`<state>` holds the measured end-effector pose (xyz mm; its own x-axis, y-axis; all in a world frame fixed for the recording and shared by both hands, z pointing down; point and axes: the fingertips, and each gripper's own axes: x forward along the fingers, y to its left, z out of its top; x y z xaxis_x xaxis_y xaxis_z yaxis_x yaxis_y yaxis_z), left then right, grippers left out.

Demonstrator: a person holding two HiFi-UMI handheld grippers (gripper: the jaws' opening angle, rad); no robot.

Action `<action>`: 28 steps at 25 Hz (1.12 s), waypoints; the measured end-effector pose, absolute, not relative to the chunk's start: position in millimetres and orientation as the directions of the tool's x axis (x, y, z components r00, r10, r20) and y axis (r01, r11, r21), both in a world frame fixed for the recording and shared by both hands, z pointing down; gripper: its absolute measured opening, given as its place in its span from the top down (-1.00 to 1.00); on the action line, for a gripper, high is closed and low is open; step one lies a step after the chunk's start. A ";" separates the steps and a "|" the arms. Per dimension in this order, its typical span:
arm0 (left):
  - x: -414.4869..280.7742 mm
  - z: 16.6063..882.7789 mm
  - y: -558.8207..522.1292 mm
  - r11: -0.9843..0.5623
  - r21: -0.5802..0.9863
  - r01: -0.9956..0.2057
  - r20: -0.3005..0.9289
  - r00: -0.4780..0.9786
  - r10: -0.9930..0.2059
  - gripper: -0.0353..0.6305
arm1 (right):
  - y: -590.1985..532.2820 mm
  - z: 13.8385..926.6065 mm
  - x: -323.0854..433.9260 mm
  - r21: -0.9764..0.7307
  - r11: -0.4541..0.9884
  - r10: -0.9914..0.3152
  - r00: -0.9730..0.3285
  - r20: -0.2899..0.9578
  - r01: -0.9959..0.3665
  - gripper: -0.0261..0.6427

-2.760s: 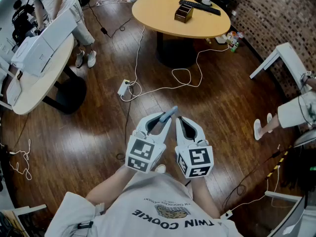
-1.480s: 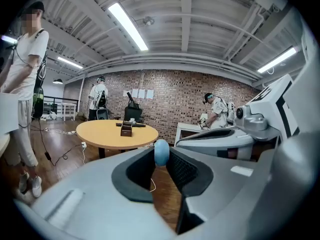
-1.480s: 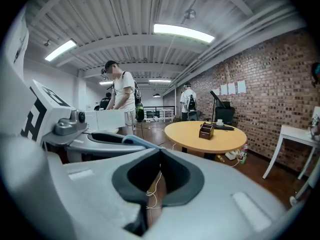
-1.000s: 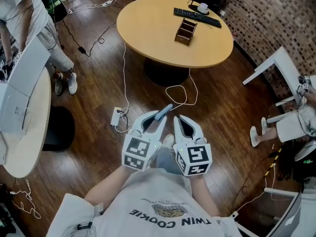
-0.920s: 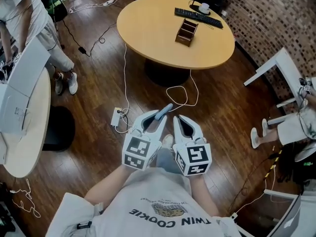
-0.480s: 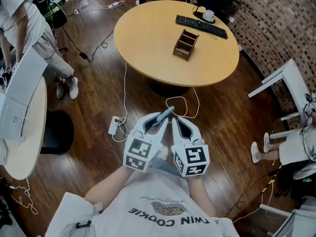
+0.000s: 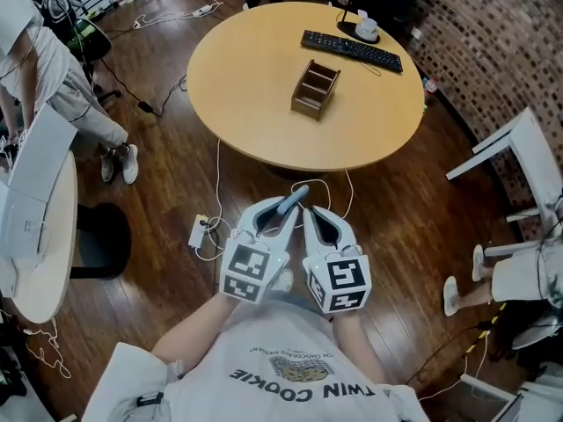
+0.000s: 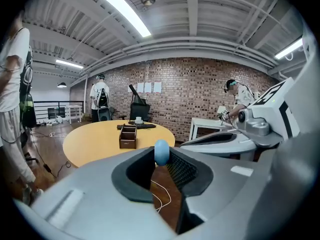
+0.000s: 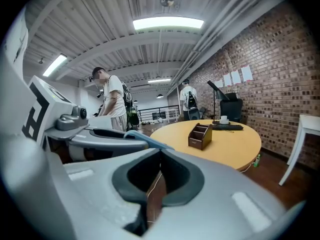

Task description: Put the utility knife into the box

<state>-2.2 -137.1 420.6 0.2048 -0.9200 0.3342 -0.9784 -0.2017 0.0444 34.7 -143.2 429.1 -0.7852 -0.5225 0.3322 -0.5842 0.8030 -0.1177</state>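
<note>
Your L gripper is clamped on the utility knife, tip poking fwd, prob for a straight drop. R gripper closed, empty, alongside. Box sits mid-tabletop, well ahead.

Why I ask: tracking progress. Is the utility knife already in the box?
No: the left gripper holds the utility knife, apart from the box.

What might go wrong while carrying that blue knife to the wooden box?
Loose cables lie on the floor in front of the table; feet might catch. The utility knife sticks out past the jaws of the left gripper; a bump might shift it. The box has narrow compartments, easy to miss.
</note>
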 end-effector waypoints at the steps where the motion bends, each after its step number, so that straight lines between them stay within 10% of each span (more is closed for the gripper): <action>1: -0.8 421.0 -141.9 -0.202 0.040 -0.979 0.336 0.203 -0.920 0.67 | -147.1 429.3 37.5 -0.122 0.801 -0.524 -0.785 0.330 -0.586 0.92; 28: -60.4 428.1 -294.4 -0.346 0.033 -0.938 0.319 0.338 -0.886 0.67 | -290.1 435.9 -27.0 -0.073 0.730 -0.620 -0.704 0.347 -0.679 0.92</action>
<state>-60.4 -294.4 428.1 0.3379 -0.8856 0.3186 -0.9377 -0.3460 0.0326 -27.0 -290.1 435.9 -0.7036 -0.6201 0.3469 -0.6794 0.7302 -0.0728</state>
